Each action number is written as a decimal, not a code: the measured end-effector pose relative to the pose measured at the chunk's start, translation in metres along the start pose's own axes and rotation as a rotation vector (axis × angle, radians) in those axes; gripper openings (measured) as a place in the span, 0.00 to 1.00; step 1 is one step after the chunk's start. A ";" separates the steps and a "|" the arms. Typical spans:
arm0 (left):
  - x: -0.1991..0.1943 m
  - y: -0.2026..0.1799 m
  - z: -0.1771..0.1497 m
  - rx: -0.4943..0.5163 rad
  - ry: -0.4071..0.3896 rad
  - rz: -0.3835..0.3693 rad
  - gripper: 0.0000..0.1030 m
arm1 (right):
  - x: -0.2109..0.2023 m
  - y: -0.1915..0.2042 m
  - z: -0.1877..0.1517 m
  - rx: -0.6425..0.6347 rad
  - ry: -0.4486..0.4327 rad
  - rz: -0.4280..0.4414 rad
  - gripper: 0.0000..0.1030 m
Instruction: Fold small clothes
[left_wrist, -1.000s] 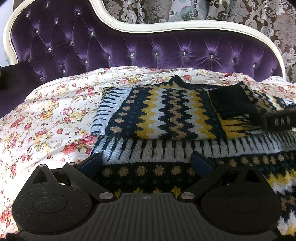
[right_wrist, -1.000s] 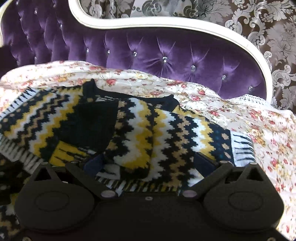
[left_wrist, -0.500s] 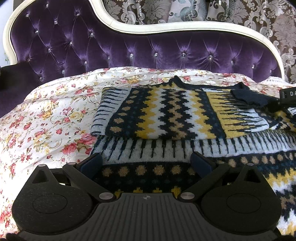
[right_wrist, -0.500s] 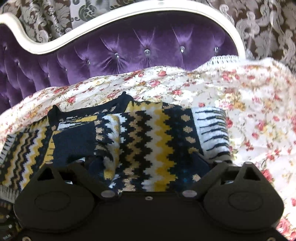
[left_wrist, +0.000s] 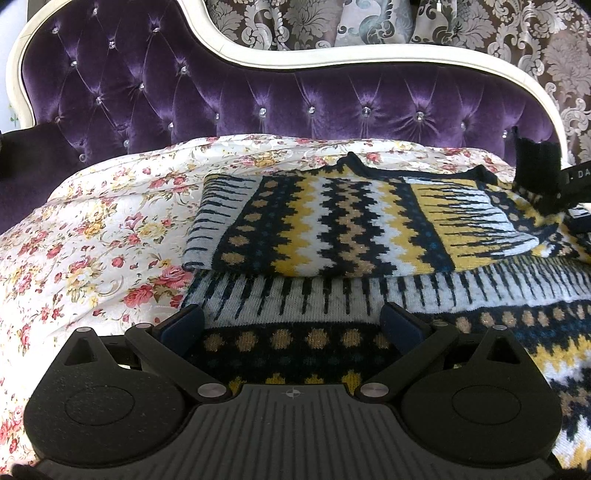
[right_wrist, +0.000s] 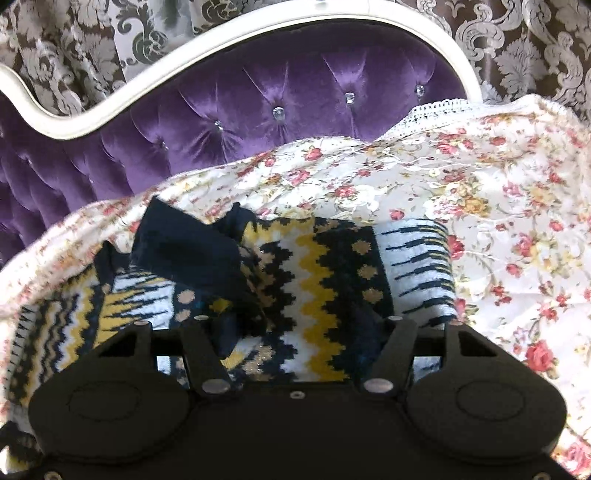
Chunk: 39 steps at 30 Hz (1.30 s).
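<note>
Jaws of the left gripper (left_wrist: 291, 325) stand wide apart and hold nothing; they sit low over the near hem of the patterned sweater (left_wrist: 332, 229), which lies spread on the floral bedspread (left_wrist: 92, 240) across the middle and lower right of the left wrist view. Those of the right gripper (right_wrist: 301, 325) look narrowed, with knit bunched between them, but whether they truly pinch it I cannot tell. A dark cuff (right_wrist: 192, 251) of the sleeve stands raised at centre left of the right wrist view.

By my reading, the sleeve-folding step is in hand: one sleeve already lies across the body, and this one is being carried over. Next calls for laying the cuff flat inside the sweater's outline and letting go, then taking the hem with both grippers.

Left gripper is level and pointed at the purple headboard (left_wrist: 258, 96); right one is tilted, rolled to its left.
</note>
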<state>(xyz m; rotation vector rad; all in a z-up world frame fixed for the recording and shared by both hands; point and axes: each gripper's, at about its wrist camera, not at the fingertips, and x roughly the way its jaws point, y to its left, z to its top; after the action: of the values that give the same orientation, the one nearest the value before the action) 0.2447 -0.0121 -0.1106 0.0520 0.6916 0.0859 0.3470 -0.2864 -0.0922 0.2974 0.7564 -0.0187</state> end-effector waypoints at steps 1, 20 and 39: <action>0.000 0.000 0.000 0.000 0.000 0.000 1.00 | -0.001 -0.002 0.000 0.003 -0.005 0.012 0.62; 0.000 0.000 0.000 -0.001 -0.001 0.000 1.00 | -0.036 0.001 0.009 -0.086 -0.078 0.078 0.11; 0.000 -0.001 0.004 0.003 0.014 -0.008 1.00 | -0.035 -0.032 -0.040 -0.128 -0.093 0.007 0.26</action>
<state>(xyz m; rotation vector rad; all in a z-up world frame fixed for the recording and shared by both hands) 0.2477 -0.0130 -0.1074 0.0514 0.7057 0.0780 0.2905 -0.3088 -0.1046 0.1763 0.6615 0.0221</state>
